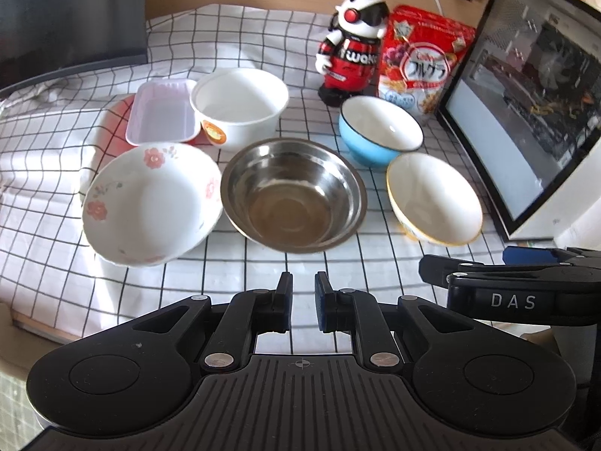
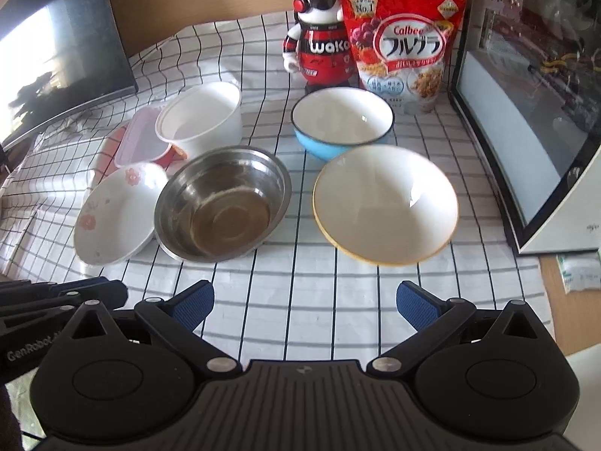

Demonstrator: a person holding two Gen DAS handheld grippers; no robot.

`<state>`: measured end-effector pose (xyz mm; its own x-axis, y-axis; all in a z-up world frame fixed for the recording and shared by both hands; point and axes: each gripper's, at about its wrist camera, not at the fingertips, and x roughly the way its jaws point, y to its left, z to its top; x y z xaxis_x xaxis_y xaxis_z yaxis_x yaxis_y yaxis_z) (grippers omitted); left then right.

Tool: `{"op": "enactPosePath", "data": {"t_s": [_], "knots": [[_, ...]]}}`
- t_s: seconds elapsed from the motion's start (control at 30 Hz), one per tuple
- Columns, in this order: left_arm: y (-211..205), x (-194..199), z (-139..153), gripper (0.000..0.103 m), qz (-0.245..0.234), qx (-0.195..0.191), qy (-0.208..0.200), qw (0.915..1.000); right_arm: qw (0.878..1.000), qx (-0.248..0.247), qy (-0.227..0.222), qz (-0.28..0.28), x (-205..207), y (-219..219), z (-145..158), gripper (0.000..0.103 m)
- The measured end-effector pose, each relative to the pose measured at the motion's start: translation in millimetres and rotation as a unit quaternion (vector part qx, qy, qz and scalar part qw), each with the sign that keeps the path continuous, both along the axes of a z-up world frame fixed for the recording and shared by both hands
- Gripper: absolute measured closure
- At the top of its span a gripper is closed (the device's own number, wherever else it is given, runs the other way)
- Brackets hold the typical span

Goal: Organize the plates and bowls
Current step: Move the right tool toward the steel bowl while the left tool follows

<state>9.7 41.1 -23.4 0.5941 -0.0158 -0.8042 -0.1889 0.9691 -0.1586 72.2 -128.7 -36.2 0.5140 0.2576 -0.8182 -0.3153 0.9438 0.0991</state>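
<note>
We see the left gripper [image 1: 303, 289] at the bottom centre of its frame, jaws drawn together on nothing. The right gripper [image 2: 305, 302] stands wide apart, also empty. Above them on the checked cloth [image 1: 263, 41], mid-frame, sit the steel bowl [image 1: 293, 194], flowered bowl [image 1: 152, 203] to its left, yellow-rimmed bowl [image 1: 434, 198] and blue bowl [image 1: 380, 130] right, white tub [image 1: 239, 107] and pink tray [image 1: 162, 111] upper left.

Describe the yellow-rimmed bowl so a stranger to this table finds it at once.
Start at the microwave on the right edge of the checked tablecloth. Just left of its door stand two bowls, one behind the other; take the nearer, the yellow-rimmed bowl. It is white inside with a yellow rim, unlike the blue bowl behind it and the steel bowl to its left.
</note>
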Motion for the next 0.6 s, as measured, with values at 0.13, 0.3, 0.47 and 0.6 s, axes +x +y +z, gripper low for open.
{"op": "enactPosePath", "data": {"t_s": [0.13, 0.3, 0.47, 0.6], "knots": [[21, 3, -12, 0.088, 0.019, -0.013, -0.017, 0.9996, 0.998, 0.006, -0.057, 0.023, 4, 11, 3, 0.0], [50, 12, -34, 0.086, 0.036, -0.029, -0.036, 0.9983, 0.994, -0.014, -0.081, 0.073, 17, 40, -1, 0.0], [79, 31, -61, 0.085, 0.038, -0.098, 0.004, 0.9945, 0.991, -0.019, -0.085, 0.101, 38, 61, -1, 0.0], [87, 43, -70, 0.085, 0.044, -0.153, 0.006, 0.9872, 0.986, -0.039, -0.092, 0.134, 65, 70, -1, 0.0]]}}
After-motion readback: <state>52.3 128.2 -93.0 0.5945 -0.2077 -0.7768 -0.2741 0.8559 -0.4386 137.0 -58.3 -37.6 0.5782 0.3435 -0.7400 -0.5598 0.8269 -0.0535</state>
